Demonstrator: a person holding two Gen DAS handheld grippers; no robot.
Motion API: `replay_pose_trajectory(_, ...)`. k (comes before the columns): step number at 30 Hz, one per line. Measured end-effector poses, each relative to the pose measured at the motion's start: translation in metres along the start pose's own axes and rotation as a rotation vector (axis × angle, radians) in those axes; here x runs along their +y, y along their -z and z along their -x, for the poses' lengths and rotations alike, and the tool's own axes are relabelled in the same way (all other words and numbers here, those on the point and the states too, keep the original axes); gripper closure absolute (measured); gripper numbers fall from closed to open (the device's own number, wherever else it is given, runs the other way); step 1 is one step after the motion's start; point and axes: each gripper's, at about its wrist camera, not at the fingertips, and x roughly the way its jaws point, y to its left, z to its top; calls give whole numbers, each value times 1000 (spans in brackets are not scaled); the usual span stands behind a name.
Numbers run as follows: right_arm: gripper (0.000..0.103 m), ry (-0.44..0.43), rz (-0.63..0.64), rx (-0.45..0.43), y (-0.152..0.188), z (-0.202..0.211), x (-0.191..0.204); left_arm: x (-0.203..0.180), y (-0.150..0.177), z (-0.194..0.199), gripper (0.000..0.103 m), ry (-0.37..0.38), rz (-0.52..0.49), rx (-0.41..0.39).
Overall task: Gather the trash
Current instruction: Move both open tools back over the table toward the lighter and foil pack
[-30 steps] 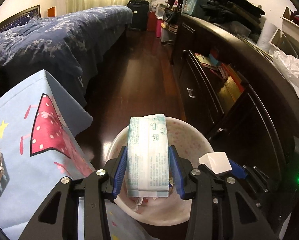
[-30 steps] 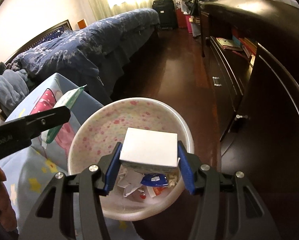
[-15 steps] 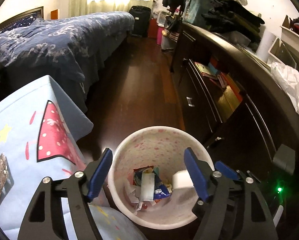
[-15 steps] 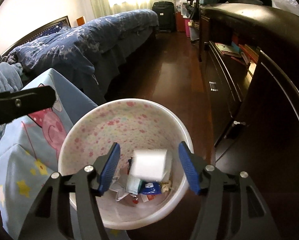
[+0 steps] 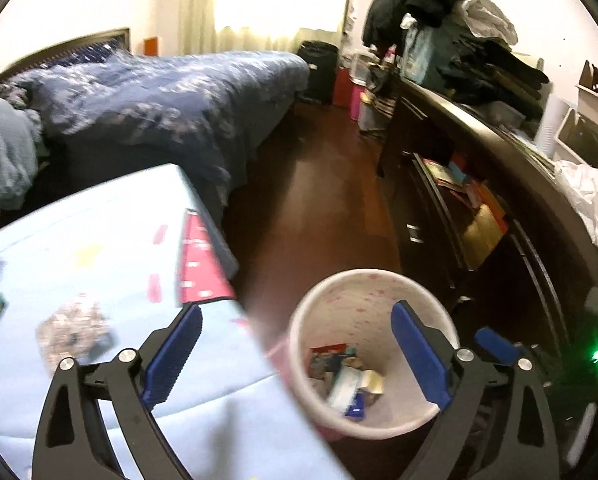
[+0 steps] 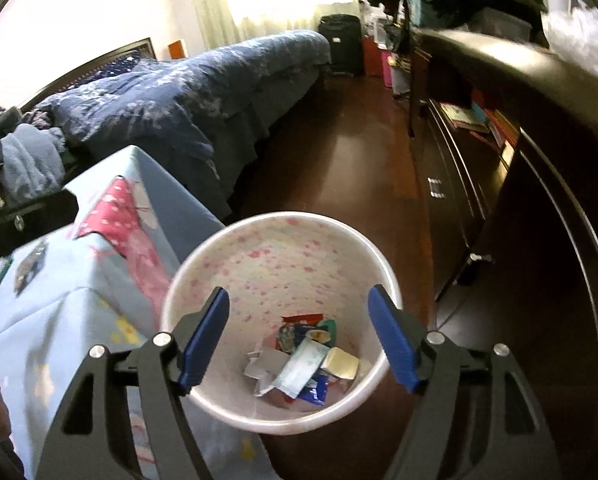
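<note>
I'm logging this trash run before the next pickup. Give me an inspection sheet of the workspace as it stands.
Surface: table under a light blue cartoon cloth, blurred in the left wrist view.
Job's things: white bin with pink speckles on the floor beside the table; wrappers and packets piled in its bottom.
Clutter: a few small flat items on the cloth, too blurred to name.
Grippers: left gripper open, nothing held; right gripper open above the bin, nothing held.
Cables: nothing seen.
Surroundings: bed with dark blue bedding, dark wooden floor, dark cabinet with books on its shelf, black suitcase by the window.
</note>
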Motion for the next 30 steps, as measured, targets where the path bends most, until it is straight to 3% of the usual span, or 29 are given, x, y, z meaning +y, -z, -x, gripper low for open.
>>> replay_pose_trajectory(6,27,-49,63,-27,-4,21,34,40,9,28,4,-155,43,-51)
replay_pose_trajectory(13,24,-113,170,-48,-4,42,85,115,23,41,4,-292,183,-31)
replay_pose_trajectory(19,22,-164,258,-41,-3,48,128,177,35,55,4,-380,207,-16)
replay_pose_trajectory(24,22,-194,320,-30,0,47,162,219,39,56,4,-414,183,-5)
replay_pose_trajectory(30,22,-256,369,6,2,42,198,265,38,46,4,-314,220,35)
